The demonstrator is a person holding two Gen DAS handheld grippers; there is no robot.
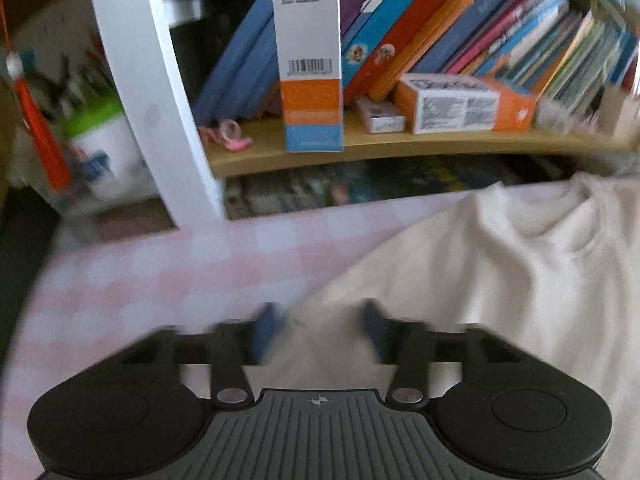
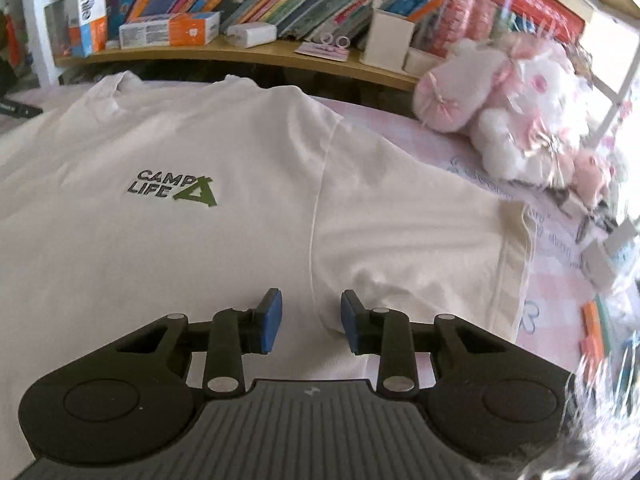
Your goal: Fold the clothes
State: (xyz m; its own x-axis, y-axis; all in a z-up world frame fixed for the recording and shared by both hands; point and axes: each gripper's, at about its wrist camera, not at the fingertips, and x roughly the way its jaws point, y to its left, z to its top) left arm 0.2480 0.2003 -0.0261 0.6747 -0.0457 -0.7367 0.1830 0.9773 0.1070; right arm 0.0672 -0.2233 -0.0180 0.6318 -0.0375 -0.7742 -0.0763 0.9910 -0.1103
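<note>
The T-shirt (image 2: 180, 208) lies flat on the bed (image 1: 140, 280); the right gripper (image 2: 311, 320), jaws spread, straddles its sleeve seam, while the left gripper (image 1: 320, 336) blurs, apparently spread, over its edge.

We hold both tilted steeply downward, pointing toward the far side. Our left gripper (image 1: 320, 332) looks blurred, its jaws standing apart; our right gripper (image 2: 311, 320) has its jaws parted too.

T-shirt (image 2: 224, 240): cream-white, black lettering with green tent print at 9 o'clock
Bedsheet (image 1: 132, 280): pale pink-and-white checks
Plush toy (image 2: 516, 120): pink and white, 2 o'clock
Gripper pads (image 2: 272, 320): blue
Shelf (image 1: 360, 148): light wood
</note>
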